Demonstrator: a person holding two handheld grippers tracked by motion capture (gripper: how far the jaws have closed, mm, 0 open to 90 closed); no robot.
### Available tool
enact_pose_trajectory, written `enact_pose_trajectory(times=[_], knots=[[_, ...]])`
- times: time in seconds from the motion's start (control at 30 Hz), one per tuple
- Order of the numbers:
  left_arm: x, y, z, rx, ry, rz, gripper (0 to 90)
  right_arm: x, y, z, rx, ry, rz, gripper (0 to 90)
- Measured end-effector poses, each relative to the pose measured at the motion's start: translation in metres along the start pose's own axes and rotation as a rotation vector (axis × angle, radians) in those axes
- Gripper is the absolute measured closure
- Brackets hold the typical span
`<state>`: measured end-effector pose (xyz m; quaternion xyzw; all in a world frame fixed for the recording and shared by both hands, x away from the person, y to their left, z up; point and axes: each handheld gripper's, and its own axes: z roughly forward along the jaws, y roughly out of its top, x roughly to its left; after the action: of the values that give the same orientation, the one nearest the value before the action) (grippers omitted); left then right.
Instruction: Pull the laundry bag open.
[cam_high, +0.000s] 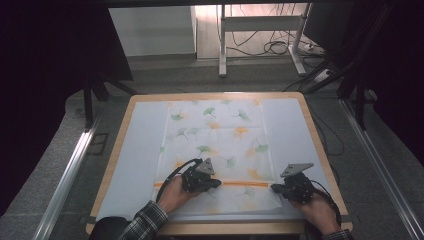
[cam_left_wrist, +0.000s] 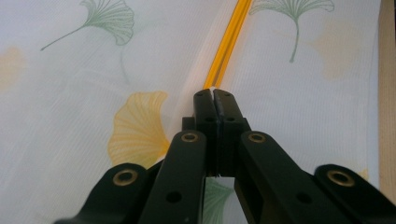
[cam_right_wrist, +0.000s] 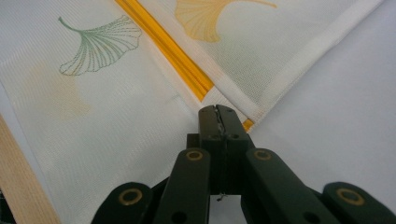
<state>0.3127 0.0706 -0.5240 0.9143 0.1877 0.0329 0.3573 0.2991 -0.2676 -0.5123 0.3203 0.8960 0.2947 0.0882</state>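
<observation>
Nearest me, my left gripper sits low over the near part of the cloth, its jaws pressed together; in the left gripper view their tips meet right at the orange stripe, and I cannot tell whether any fabric is pinched between them. My right gripper rests at the cloth's near right edge, jaws likewise together, their tips at the spot where the stripe ends under a folded hem. The cloth, white with green and yellow ginkgo leaves, lies flat along the middle of the surface, over a pale sheet that covers the wood. Farther off, a white desk frame stands on the floor with cables beneath it.
</observation>
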Motion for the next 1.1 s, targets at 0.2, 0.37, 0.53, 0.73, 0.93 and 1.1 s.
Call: enact_pose_trajectory(times=[0.2,0.37,0.53,0.73,0.93,1.1], knots=[[-0.001,-0.002,-0.003,0.002,0.004,-0.005,90.0,0.0,0.0,0.0,0.0,0.001,0.002,89.3],[0.001,-0.008,-0.008,0.01,0.013,-0.012,90.0,0.0,0.0,0.0,-0.001,0.002,0.006,89.3],[0.002,-0.011,-0.013,0.008,0.019,-0.012,90.0,0.0,0.0,0.0,-0.001,0.004,0.01,89.3],[0.002,-0.016,-0.016,-0.001,0.025,-0.034,90.0,0.0,0.0,0.0,-0.001,0.002,0.009,89.3],[0.003,-0.02,-0.021,-0.003,0.03,-0.04,90.0,0.0,0.0,0.0,-0.001,0.003,0.01,89.3],[0.002,-0.025,-0.025,-0.007,0.037,-0.046,90.0,0.0,0.0,0.0,-0.001,0.002,0.011,89.3]])
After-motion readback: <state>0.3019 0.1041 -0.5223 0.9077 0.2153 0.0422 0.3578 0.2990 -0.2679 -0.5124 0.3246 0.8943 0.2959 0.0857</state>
